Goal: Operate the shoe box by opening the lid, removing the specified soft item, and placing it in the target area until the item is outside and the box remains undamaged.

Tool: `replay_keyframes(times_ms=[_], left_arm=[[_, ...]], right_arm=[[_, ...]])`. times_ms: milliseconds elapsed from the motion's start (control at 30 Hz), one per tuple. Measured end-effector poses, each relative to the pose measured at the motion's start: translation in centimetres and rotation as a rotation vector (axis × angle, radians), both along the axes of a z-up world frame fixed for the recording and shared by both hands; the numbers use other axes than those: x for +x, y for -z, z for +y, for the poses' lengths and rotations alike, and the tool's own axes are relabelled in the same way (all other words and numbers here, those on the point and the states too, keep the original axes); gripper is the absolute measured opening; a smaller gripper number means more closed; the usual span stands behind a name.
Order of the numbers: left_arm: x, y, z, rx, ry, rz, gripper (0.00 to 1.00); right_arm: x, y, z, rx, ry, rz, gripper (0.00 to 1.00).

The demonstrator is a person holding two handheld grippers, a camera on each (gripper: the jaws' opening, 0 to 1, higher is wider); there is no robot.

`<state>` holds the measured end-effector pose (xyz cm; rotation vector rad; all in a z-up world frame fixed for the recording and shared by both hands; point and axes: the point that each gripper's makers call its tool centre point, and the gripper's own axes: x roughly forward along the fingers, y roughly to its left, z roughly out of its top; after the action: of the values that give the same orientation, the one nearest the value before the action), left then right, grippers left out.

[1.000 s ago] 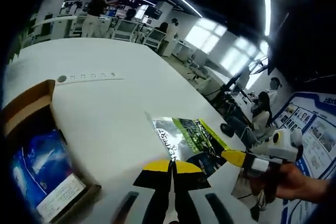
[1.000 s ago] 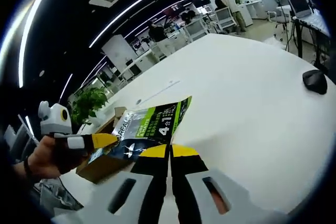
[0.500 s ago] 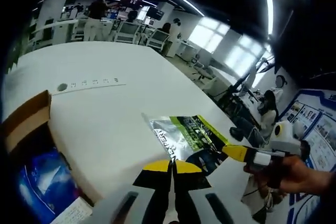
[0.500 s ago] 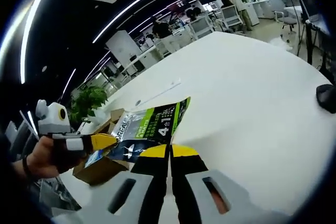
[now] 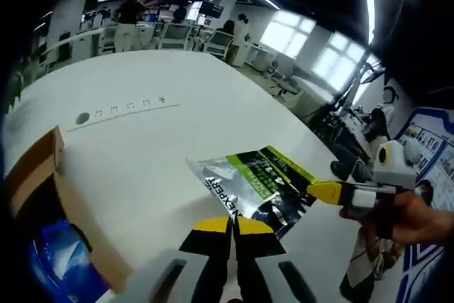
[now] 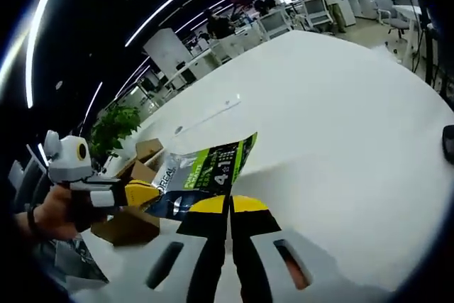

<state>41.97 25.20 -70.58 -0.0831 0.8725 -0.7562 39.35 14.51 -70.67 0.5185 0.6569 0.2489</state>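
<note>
Shoe box (image 5: 50, 204) sits at the near left edge of the broad white table (image 5: 156, 83) in the left gripper view, lid off, its brown cardboard walls standing and something blue lying inside; in the right gripper view the same box (image 6: 131, 207) shows as brown cardboard behind the other gripper. The table is the largest thing here, and most of its top beyond the box is bare white surface, running far out toward the distant chairs and desks (a long strip with small dark marks (image 5: 124, 110) lies across it farther off). A dark rounded object (image 6: 448, 143) sits at the table's far right edge in the right gripper view.

Next in size is the soft item, a flat silver, green and dark pouch (image 5: 252, 186), outside the box and well apart from it, held above the table between the two tools. The left gripper (image 5: 233, 226) has its yellow-tipped jaws pressed together on the pouch's near dark edge. The right gripper (image 6: 229, 207) likewise has its jaws clamped together on the pouch (image 6: 202, 175) at the lower corner. Each tool appears in the other's view, gripped by a hand (image 5: 397, 218), its yellow tip touching the pouch's side edge.
</note>
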Motion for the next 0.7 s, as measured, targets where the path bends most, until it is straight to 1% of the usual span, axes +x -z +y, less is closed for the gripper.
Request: replay_keyframes(times_ms=[167,233,267,300,433,567,700], left_arm=[[-0.1,1.2,-0.4,0.025,0.002,0.019,0.01],[0.0,1.6,-0.4,0.035,0.004,0.021,0.01],[0.3,2.2,-0.4,0.044,0.007,0.022,0.01],[0.3,2.4,-0.4,0.050,0.010,0.022,0.01],[0.2,3.2,-0.4,0.080,0.026,0.028,0.01],[0.3,4.5,-0.3,0.119,0.051,0.030,0.01],[0.4,5.3,-0.1,0.148,0.062,0.039,0.01]], right_arm=[[0.1,1.5,-0.4,-0.001,-0.012,0.036,0.00],[0.1,1.7,-0.4,-0.003,-0.018,0.042,0.00],[0.1,1.8,-0.4,-0.005,-0.024,0.047,0.00],[0.2,2.0,-0.4,-0.006,-0.027,0.050,0.00],[0.6,2.5,-0.5,-0.008,-0.037,0.063,0.00],[0.8,3.1,-0.5,-0.012,-0.048,0.077,0.00],[1.2,4.1,-0.4,-0.019,-0.059,0.091,0.00]])
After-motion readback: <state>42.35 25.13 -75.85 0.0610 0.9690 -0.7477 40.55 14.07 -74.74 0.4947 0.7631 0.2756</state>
